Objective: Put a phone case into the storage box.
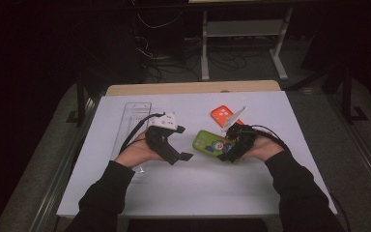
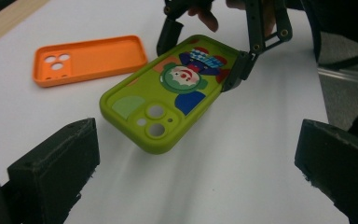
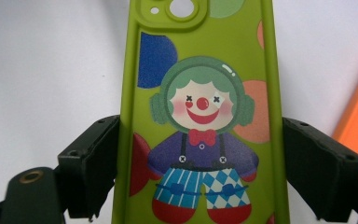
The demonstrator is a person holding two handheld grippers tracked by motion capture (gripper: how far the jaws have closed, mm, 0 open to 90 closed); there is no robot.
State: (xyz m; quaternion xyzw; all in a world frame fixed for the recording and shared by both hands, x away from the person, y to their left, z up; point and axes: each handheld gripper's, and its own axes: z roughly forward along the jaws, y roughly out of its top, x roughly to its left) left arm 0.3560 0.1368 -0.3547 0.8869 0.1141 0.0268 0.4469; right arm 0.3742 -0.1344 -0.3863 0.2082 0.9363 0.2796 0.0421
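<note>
1. high view: the right hand-held gripper (image 1: 228,148) sits at the right of the white desk (image 1: 193,188), its jaws closed across the near end of the green phone case (image 1: 211,142). the case points left toward the left hand-held gripper (image 1: 182,143), whose jaws stand apart with nothing between them. an orange phone case (image 1: 223,115) lies on the desk just behind the green one, and a clear plastic tray (image 1: 134,118) lies at the left, beyond the left hand (image 1: 137,152).

2. left gripper view: the left hand-held gripper's (image 2: 196,163) two black jaws are spread wide and empty. ahead of them the green phone case (image 2: 168,95) is tilted, its camera end nearest and lifted off the desk (image 2: 242,163), its far end clamped in the right hand-held gripper (image 2: 198,58). the orange phone case (image 2: 91,59) lies flat, hollow side up, to the left.

3. right gripper view: the right hand-held gripper (image 3: 200,168) presses its jaws against both long edges of the green phone case (image 3: 200,107), clown print facing up, camera holes at the far end.
</note>
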